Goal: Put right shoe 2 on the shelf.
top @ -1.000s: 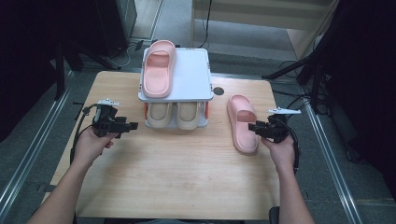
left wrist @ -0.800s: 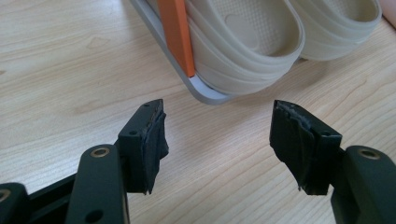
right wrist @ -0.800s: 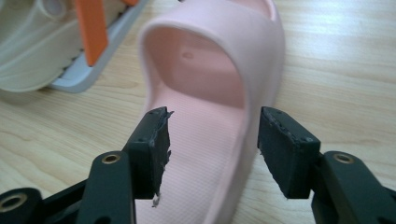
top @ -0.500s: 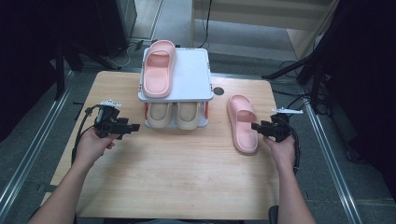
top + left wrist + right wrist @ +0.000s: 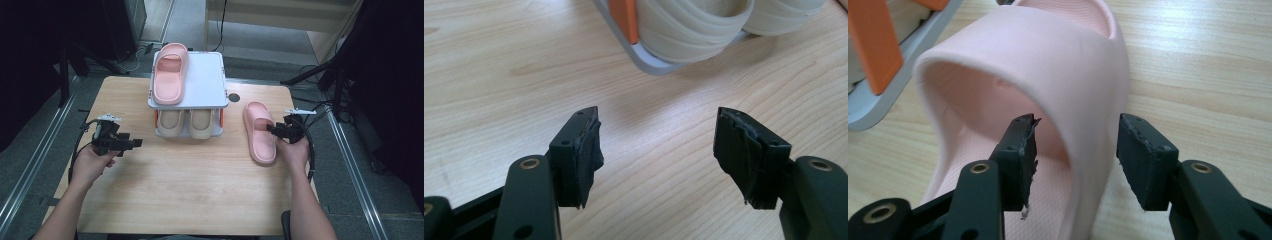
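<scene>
Though hidden from above, jaws astride pink slipper [image 5: 1068, 75] strap.

1. The pink slipper [image 5: 259, 131] lies sole down on the wooden table at the right of centre in the high view, toe end toward the top of the frame.
2. Its broad strap [image 5: 1048, 65] arches up in the middle of the right gripper view, one edge between the jaws.
</scene>
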{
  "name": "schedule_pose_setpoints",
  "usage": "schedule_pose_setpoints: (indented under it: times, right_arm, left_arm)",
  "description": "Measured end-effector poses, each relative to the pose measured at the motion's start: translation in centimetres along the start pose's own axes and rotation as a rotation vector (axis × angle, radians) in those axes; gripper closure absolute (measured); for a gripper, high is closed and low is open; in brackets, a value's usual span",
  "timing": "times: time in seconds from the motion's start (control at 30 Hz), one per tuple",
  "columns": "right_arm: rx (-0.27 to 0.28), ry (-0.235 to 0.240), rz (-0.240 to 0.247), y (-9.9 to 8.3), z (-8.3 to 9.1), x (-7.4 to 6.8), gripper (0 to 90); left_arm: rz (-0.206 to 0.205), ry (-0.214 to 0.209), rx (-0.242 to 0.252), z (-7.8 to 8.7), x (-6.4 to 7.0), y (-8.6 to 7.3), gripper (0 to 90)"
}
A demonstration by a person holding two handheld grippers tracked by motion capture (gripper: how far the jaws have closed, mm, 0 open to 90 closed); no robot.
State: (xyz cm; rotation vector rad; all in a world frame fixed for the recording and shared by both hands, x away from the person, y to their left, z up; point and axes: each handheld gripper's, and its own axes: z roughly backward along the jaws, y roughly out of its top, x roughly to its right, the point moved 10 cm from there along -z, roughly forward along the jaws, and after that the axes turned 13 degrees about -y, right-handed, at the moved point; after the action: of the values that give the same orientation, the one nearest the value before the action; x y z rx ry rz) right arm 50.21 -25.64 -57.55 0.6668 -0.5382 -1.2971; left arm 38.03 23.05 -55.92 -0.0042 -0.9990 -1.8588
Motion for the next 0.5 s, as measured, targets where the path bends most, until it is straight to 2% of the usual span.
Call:
schedule_pose_setpoints:
  times: [0.17, 0.4, 0.5]
  right_arm:
    - [-0.015, -0.008, -0.004, 0.4, -1.1, -0.2, 56.5]
    - [-0.011, -0.049, 0.001, 0.8, -1.9, 0.2, 67.1]
    - [-0.01, -0.059, -0.023, 1.2, -2.1, 0.3, 70.5]
  left_arm:
    - [0.016, 0.015, 0.006, 0.7, -0.4, -0.6, 35.4]
    - [0.027, 0.027, 0.018, 1.3, -0.6, -1.1, 35.4]
    - [0.031, 0.029, 0.022, 1.4, -0.7, -1.1, 35.4]
